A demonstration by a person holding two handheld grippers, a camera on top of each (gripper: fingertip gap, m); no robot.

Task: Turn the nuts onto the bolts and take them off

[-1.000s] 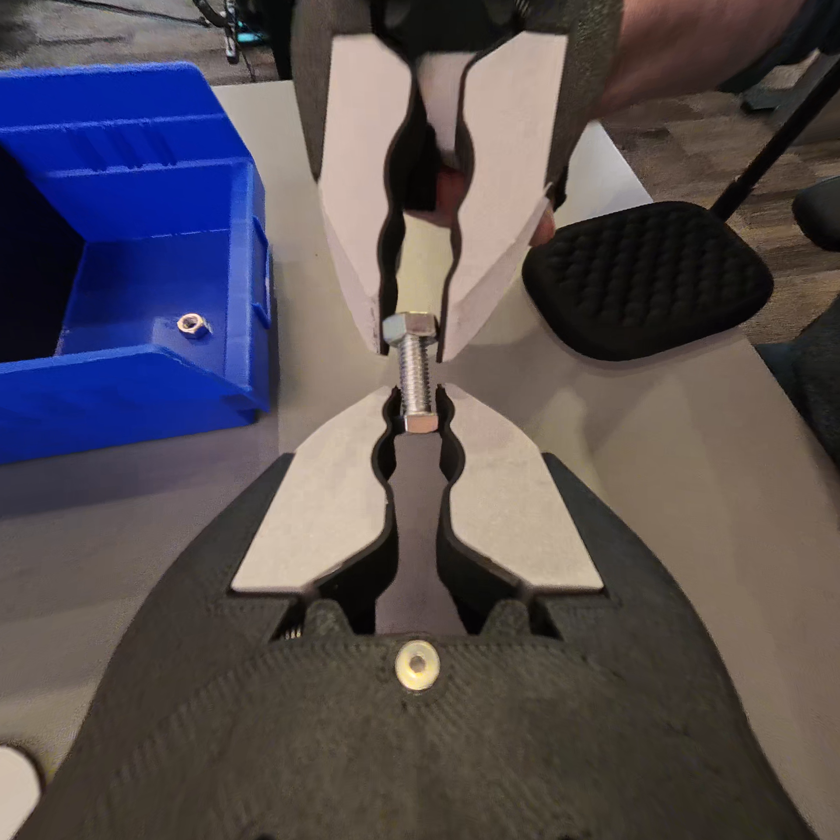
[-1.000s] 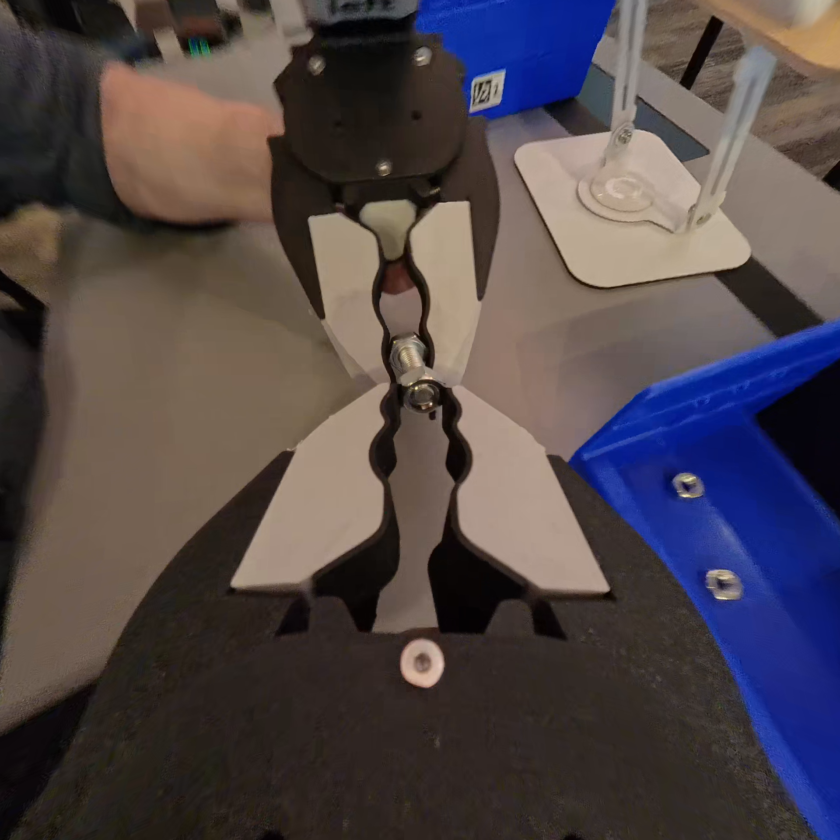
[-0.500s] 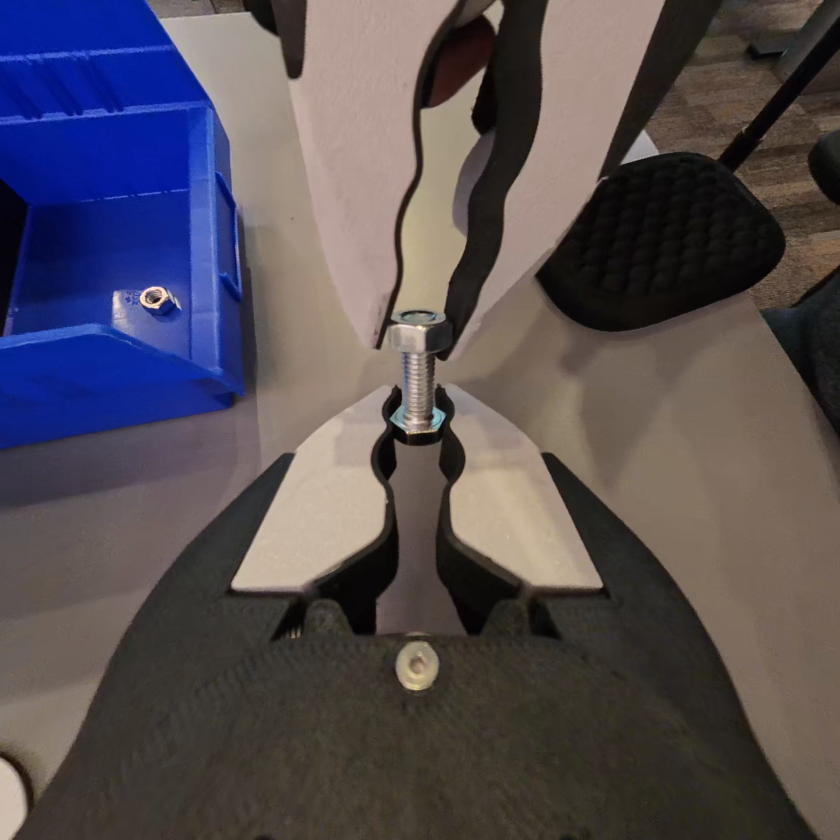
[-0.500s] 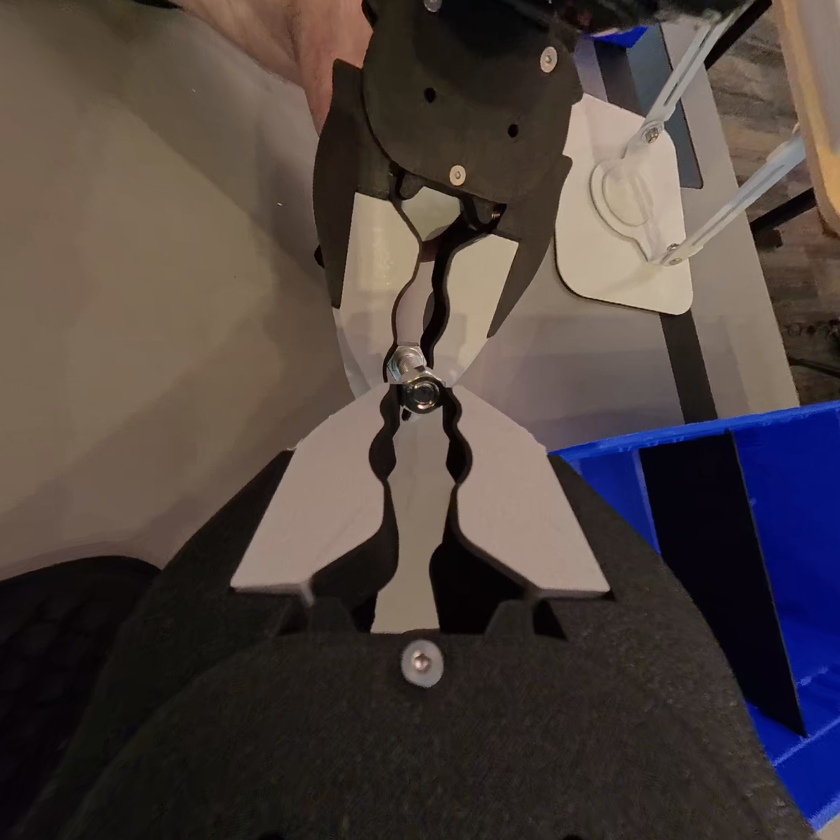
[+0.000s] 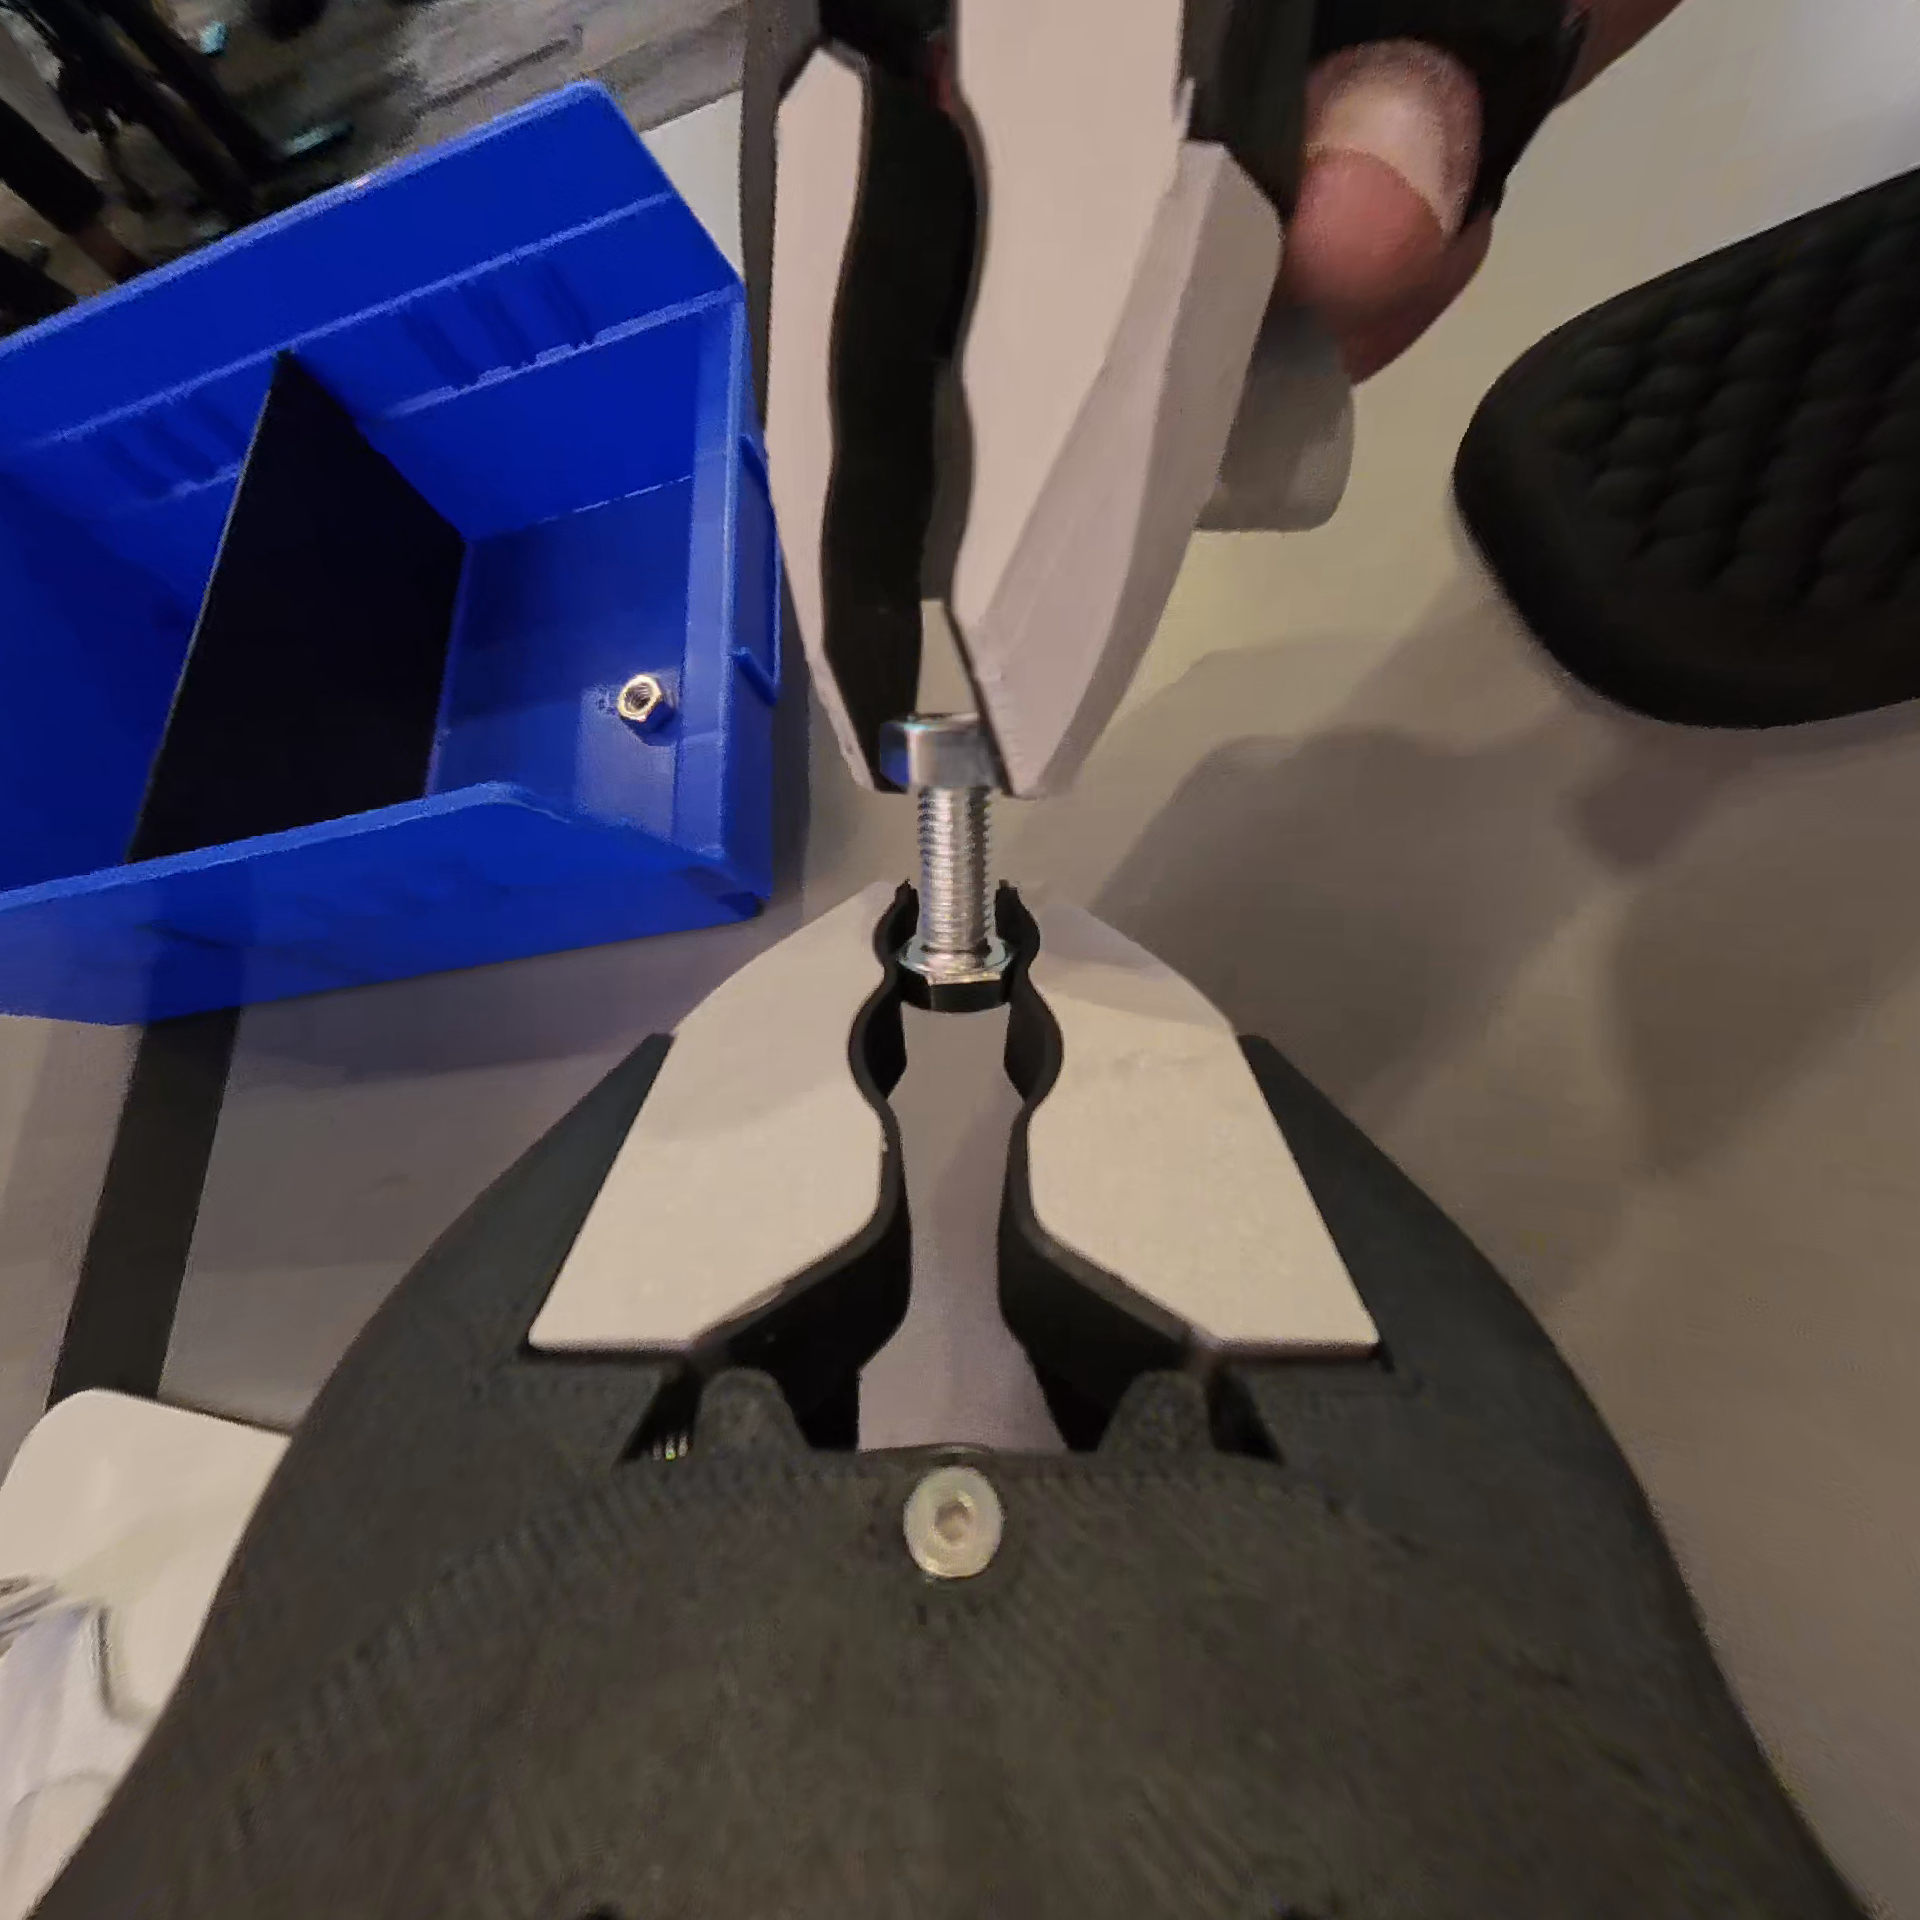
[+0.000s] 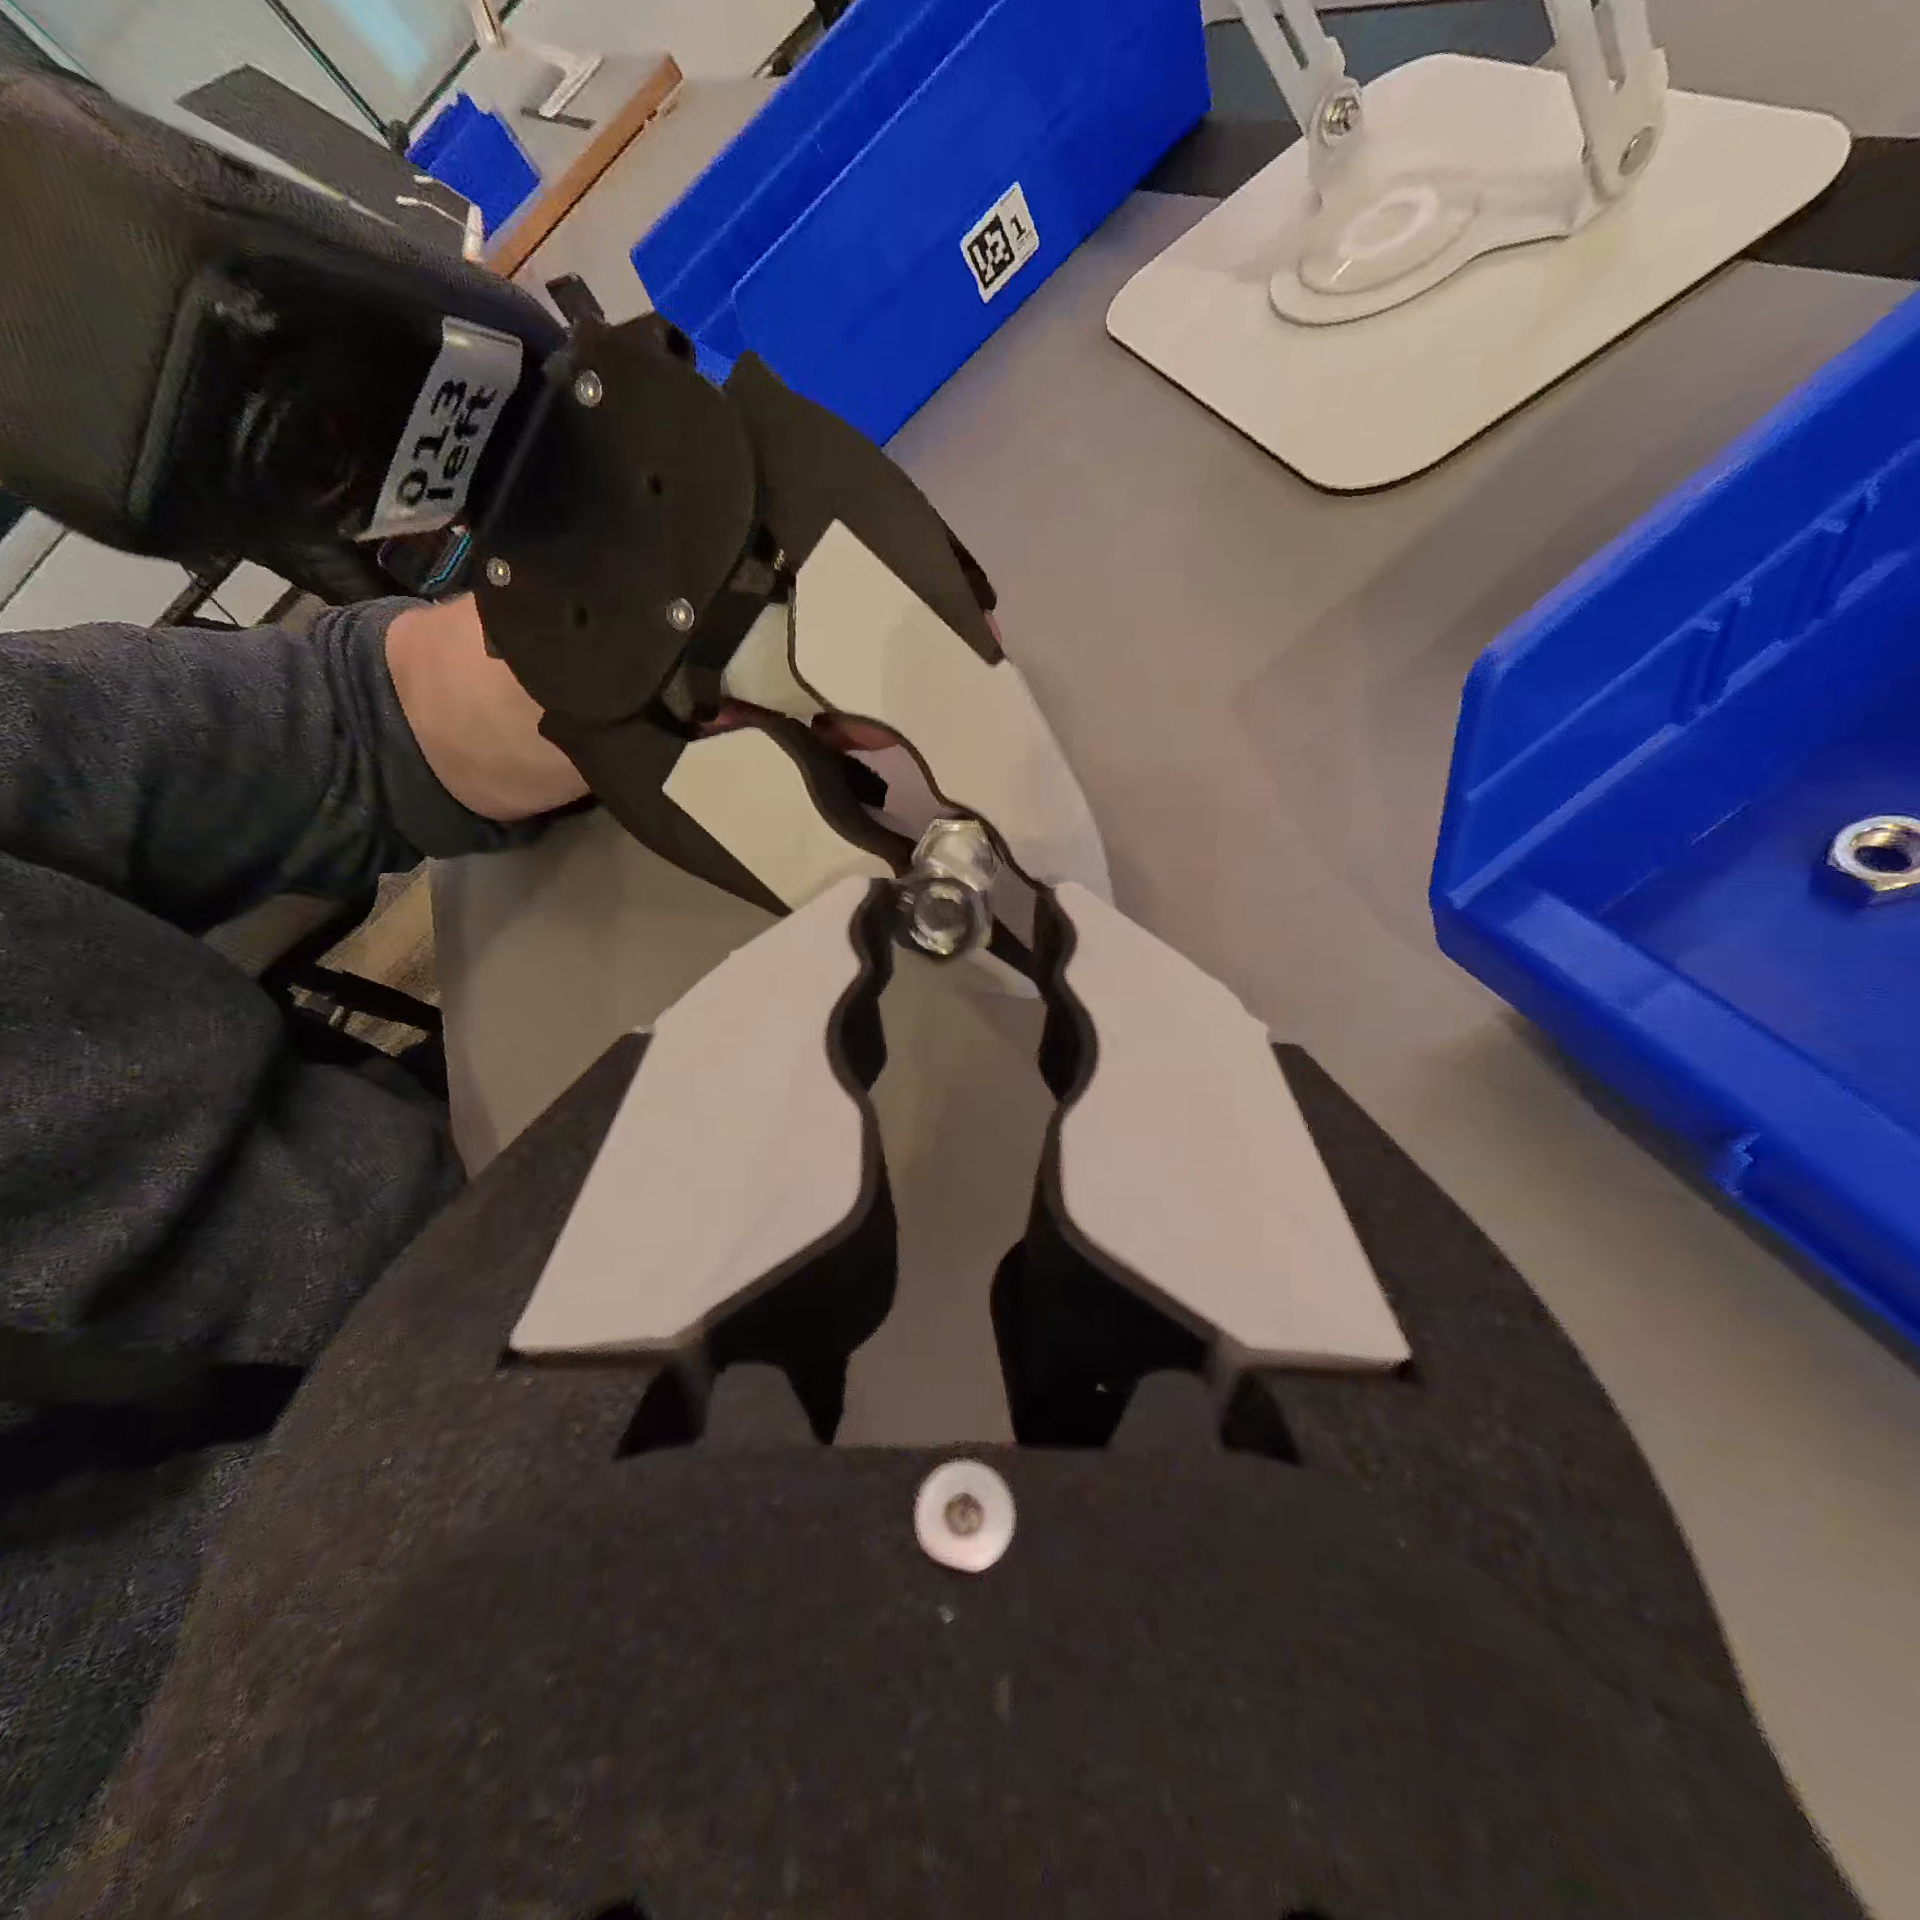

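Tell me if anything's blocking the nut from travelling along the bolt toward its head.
Nothing visible. The nut, held by the left gripper, sits at the bolt tip; bare thread runs up to the head in the right gripper.

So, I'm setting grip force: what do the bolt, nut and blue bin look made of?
Bolt: bright plated steel by the look, with shiny silver threads.
Nut: seemingly the same metal, with glinting hex faces.
Blue bin: moulded plastic, probably; uniform colour, ribbed walls, dull sheen.
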